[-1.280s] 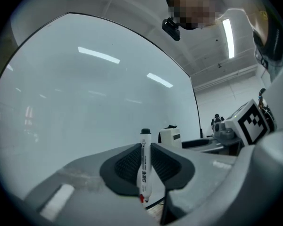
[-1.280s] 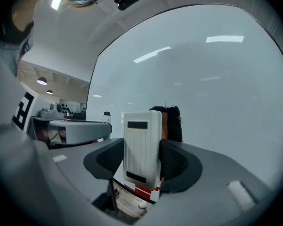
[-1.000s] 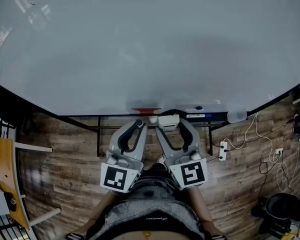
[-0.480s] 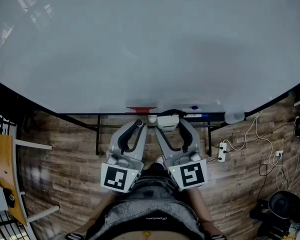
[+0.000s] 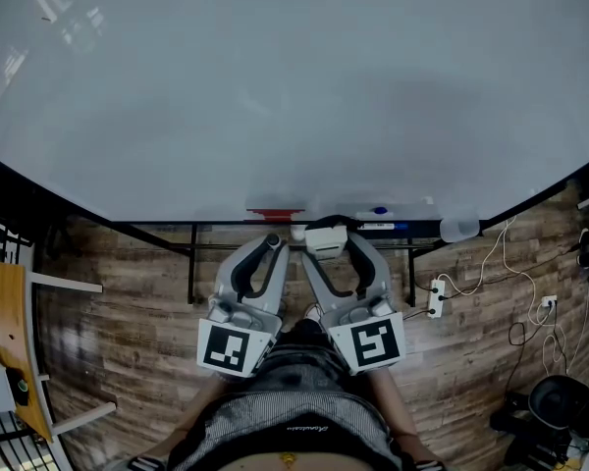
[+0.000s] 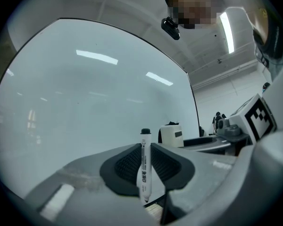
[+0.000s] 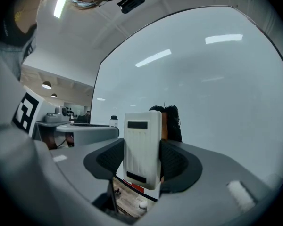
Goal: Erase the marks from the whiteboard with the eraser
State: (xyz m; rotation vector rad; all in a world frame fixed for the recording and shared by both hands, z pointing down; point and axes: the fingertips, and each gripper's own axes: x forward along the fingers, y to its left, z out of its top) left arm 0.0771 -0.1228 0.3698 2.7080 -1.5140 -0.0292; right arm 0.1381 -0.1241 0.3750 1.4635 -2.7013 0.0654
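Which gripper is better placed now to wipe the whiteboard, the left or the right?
Right: the right gripper is shut on the eraser, facing the whiteboard. The left gripper holds only a marker.

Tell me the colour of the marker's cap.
Black cap on the white marker; left gripper view shows it best.

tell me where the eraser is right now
The eraser is clamped in the right gripper, at the bottom edge of the whiteboard in the head view, right beside the left gripper, which holds a marker.
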